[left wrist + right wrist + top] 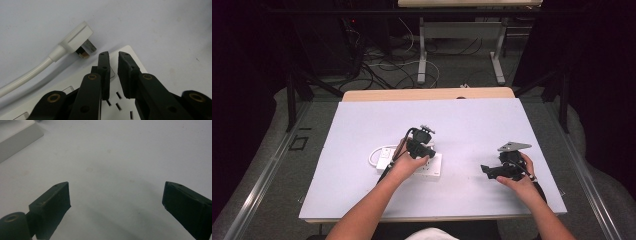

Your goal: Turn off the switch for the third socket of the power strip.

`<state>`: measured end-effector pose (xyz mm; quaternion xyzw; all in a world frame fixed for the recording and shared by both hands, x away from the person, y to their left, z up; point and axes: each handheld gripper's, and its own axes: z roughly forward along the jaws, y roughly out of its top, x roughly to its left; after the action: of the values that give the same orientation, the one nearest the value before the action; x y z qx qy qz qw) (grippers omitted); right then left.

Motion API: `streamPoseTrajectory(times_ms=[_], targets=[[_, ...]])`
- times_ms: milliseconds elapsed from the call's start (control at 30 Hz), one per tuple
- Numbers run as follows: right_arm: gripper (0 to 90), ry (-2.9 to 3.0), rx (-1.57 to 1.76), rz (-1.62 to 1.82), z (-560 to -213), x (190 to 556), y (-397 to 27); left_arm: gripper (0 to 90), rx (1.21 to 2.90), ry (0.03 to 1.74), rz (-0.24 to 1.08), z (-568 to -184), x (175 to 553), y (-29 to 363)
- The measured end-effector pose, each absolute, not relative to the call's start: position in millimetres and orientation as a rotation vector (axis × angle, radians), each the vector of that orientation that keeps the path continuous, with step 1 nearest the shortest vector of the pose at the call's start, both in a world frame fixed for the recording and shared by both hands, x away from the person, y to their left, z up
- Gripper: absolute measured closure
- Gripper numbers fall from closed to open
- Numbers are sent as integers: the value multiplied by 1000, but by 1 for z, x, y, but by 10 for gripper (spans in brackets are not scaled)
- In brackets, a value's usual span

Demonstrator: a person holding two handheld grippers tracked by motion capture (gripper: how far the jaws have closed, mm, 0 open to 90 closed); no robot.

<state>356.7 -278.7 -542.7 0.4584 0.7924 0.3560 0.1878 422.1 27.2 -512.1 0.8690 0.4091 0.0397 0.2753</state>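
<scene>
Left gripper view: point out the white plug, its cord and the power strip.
white plug (76, 40), left gripper view, on the flat side of its white body.
cord (30, 75), left gripper view, midway along the round white cable.
power strip (128, 53), left gripper view, on its bare far corner.

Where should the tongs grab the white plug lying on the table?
Probably grab the white plug by its flat white body, across the two long sides, coming down from above. It lies flat beside the power strip, metal prongs pointing toward the strip, so avoid those.
</scene>
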Motion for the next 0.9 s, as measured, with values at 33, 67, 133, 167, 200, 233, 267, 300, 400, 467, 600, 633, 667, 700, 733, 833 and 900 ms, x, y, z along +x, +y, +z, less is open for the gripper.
streamPoseTrajectory(times_ms=[33,67,133,167,200,233,267,300,400,467,600,633,667,700,733,833,900], targets=[[74,2230,1290,1002,-543,357,-279,801,2339,1101,107,-513,422,27],[74,2228,1286,1000,-543,357,-279,813,2340,1098,117,-513,422,26],[74,2228,1287,1002,-543,357,-279,818,2328,1114,109,-513,421,25],[74,2231,1287,1001,-543,357,-279,827,2332,1111,113,-513,421,25],[74,2231,1287,1001,-543,357,-279,827,2334,1111,116,-513,421,25],[74,2231,1287,1001,-543,357,-279,833,2334,1112,118,-513,421,25],[74,2231,1288,1000,-543,357,-279,838,2337,1111,122,-513,421,25],[74,2231,1285,999,-543,357,-279,845,2337,1111,122,-513,421,25],[74,2232,1289,998,-543,357,-278,853,2345,1099,135,-513,421,26],[74,2232,1288,998,-543,357,-278,857,2346,1099,137,-513,421,26],[74,2232,1287,994,-543,357,-278,864,2350,1092,156,-513,421,25],[74,2232,1287,994,-543,357,-278,864,2351,1094,158,-513,421,25],[74,2234,1289,997,-543,357,-278,865,2351,1092,161,-513,421,25],[74,2236,1287,997,-543,356,-278,869,2350,1092,163,-513,420,25],[74,2236,1287,997,-543,356,-278,869,2351,1091,163,-513,420,25],[74,2235,1286,998,-543,356,-278,898,2350,1084,154,-515,421,26],[74,2235,1289,997,-543,356,-278,898,2334,1077,134,-517,421,26]])
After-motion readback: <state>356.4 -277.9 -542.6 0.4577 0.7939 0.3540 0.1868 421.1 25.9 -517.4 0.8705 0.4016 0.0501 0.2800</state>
